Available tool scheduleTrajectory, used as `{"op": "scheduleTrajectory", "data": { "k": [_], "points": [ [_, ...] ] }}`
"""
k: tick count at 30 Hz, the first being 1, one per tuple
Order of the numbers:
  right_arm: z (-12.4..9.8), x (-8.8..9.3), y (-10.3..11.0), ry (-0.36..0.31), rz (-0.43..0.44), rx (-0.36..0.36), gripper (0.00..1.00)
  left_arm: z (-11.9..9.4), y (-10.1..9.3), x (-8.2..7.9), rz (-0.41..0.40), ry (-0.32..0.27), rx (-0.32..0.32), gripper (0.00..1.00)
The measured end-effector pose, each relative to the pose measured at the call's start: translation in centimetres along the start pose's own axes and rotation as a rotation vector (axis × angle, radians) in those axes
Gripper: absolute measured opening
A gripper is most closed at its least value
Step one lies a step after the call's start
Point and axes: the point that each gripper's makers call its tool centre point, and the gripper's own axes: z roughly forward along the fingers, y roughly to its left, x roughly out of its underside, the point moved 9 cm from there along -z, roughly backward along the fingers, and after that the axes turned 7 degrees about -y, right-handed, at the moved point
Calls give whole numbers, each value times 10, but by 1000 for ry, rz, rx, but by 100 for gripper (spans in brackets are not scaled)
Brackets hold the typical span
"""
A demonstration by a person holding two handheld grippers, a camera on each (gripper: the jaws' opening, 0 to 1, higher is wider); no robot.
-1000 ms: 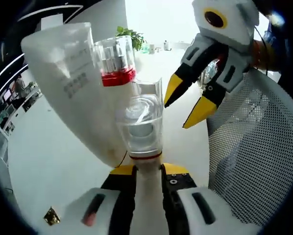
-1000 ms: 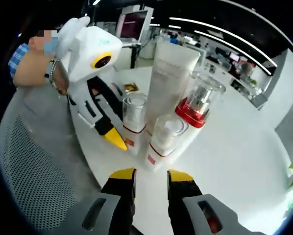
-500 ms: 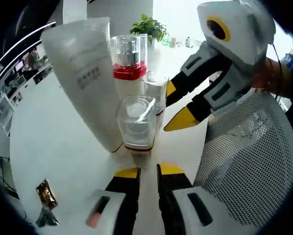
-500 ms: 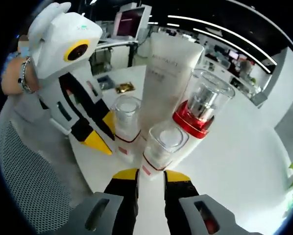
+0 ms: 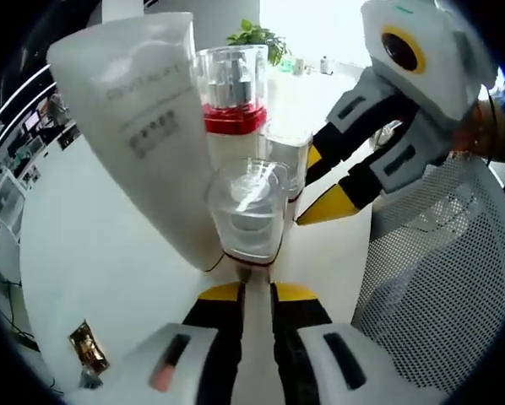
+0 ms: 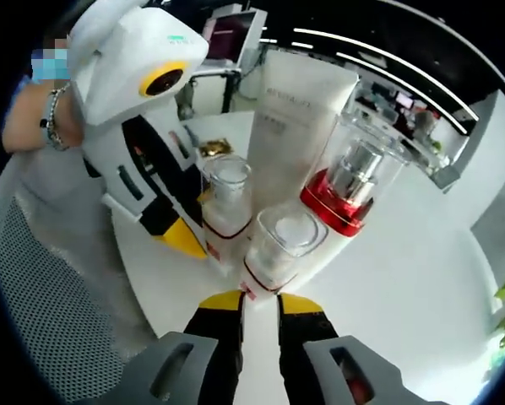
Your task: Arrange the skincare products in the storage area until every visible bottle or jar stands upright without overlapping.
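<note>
Left hand-held gripper: its yellow-tipped jaws rise from the bottom of the left gripper view, drawn nearly together with a thin slit between them; whether they pinch anything I cannot tell. In the right gripper view it reaches in from the left, tips down beside the clear-capped bottle.
Right hand-held gripper: jaws narrowed to a slim gap, tips right at the base of the square-capped bottle; a grip on it cannot be confirmed. In the left gripper view it enters from the right, its tips just beside the square-capped bottle.
Clear-capped bottle: upright, straight ahead of the left jaws, base with a red band just past their tips; also seen as.
Square-capped bottle: upright, directly ahead of the right jaws, touching or nearly touching the clear-capped bottle.
Red-collared pump bottle: upright behind the two small bottles, clear cover over a silver pump; also.
White tube: tall, leaning, standing on its cap, ahead-left of the left jaws, close against the bottles; also.
Tabletop: white, carries all four products in one tight cluster.
Mesh chair: grey, to the right of the left jaws.
Gold wrapper: lies on the tabletop, left of the left jaws.
</note>
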Motion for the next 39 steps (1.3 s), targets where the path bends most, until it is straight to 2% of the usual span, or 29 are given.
{"op": "scheduleTrajectory", "data": {
  "k": [8, 22, 29, 36, 39],
  "points": [
    [2, -2, 0, -15, -15, -14, 10, 4, -1, -5, 7, -31, 14, 11],
    [1, -1, 1, -22, -68, -32, 10, 5, -7, -2, 19, -19, 31, 12],
    [1, 0, 0, -31, -72, -43, 11, 5, -9, 1, -13, -25, 52, 11],
    [1, 4, -1, -5, -56, -42, 11, 4, -8, 4, -36, -29, 59, 11],
    [1, 13, 0, 61, -56, -52, 12, -1, -4, 7, -45, -30, 52, 12]
  ]
}}
